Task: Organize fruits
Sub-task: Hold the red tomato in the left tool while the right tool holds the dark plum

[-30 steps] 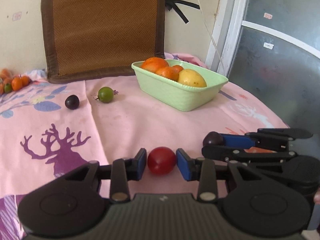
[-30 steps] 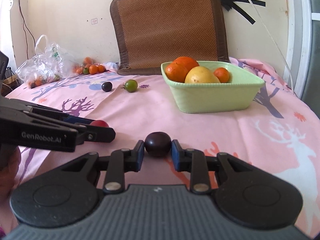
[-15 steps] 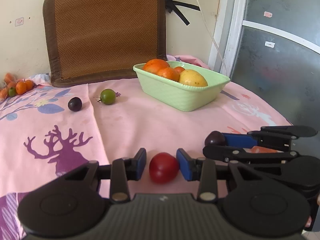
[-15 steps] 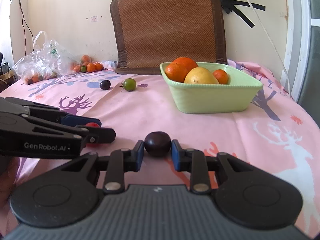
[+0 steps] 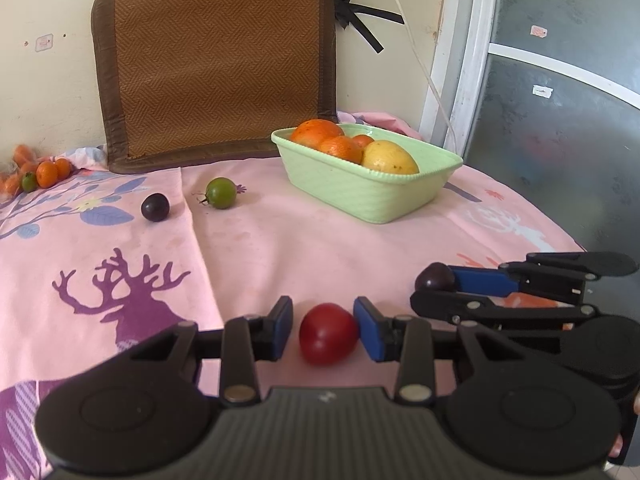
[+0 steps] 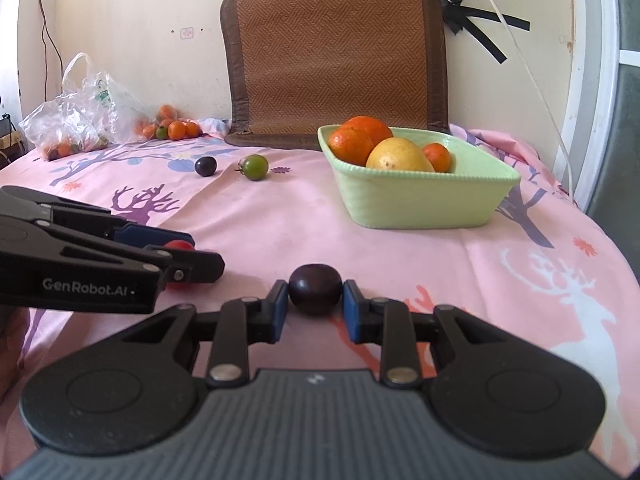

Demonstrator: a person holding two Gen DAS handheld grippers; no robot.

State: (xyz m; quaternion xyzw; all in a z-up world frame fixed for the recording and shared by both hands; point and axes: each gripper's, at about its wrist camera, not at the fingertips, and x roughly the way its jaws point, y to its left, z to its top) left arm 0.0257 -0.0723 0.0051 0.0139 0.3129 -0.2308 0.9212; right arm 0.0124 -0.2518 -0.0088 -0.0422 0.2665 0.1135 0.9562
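A red tomato (image 5: 328, 334) lies between the blue pads of my left gripper (image 5: 323, 328). It touches the right-hand pad, and a thin strip of cloth shows between it and the left-hand pad, so the jaws stand open around it. My right gripper (image 6: 315, 304) is shut on a dark plum (image 6: 315, 289), with both pads against it. Seen from the left wrist, that right gripper (image 5: 434, 280) is just to the right, low over the cloth. The green basket (image 5: 372, 196) farther back holds oranges and a yellow fruit. From the right wrist, my left gripper (image 6: 188, 256) lies at the left.
A second dark plum (image 5: 155, 207) and a green tomato (image 5: 221, 193) lie loose on the pink tablecloth, left of the basket. Small oranges (image 5: 48, 172) and a plastic bag (image 6: 68, 128) sit at the back left. A woven mat (image 5: 216, 60) leans on the wall. The table's edge curves away at the right.
The red tomato has sunk a little between my left pads, and a gap has appeared on its left side. The right gripper's hold on the plum is unchanged.
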